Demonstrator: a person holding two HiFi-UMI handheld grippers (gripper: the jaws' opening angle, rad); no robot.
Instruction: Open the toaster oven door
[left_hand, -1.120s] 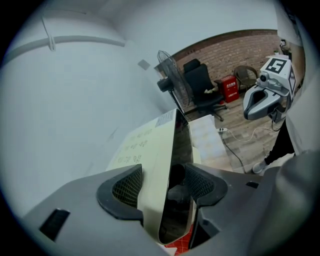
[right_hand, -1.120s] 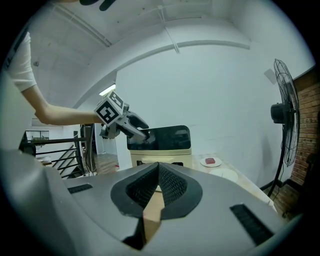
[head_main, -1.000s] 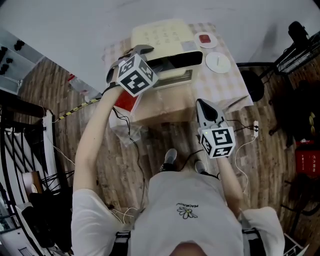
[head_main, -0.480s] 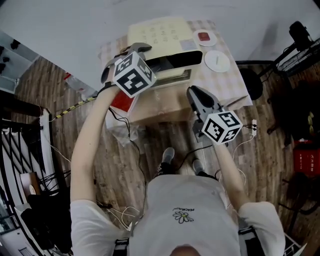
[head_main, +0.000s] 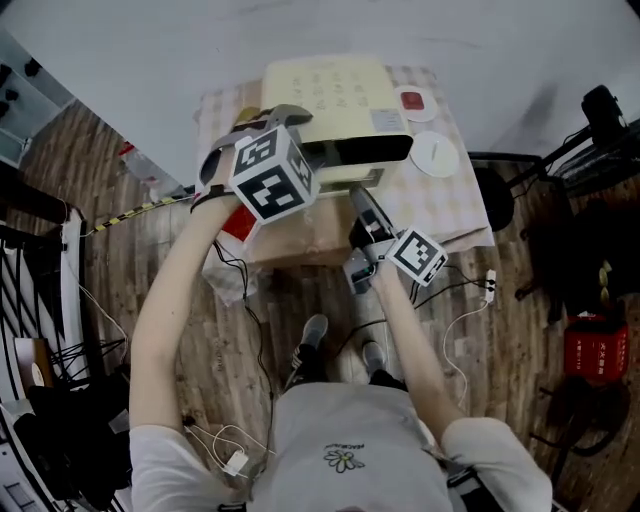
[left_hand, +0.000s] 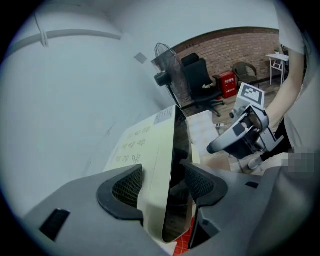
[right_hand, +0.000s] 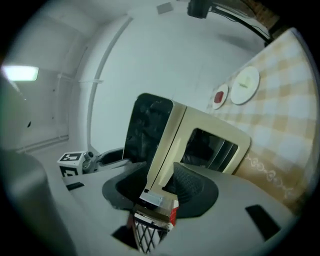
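I'm setting the grasp: left gripper (left_hand: 162, 186) clamps the toaster oven (head_main: 325, 95) corner, while the right gripper (right_hand: 160, 186) jaws, just opened wide, straddle the door (head_main: 355, 150) edge; next I should close and pull.

Oven (head_main: 325, 95) cream, faint pale markings on top; door (head_main: 355, 150) glossy black glass. Tablecloth (head_main: 455, 200) beige-and-white check. Plate (head_main: 436, 155) at right edge white. Dish (head_main: 410, 102) at far right corner white, red centre. Packet (head_main: 240, 222) at near left corner red. Floor (head_main: 130, 250) brown wood planks. Shirt (head_main: 350, 430) white, small flower print. Wall (head_main: 150, 50) pale grey.
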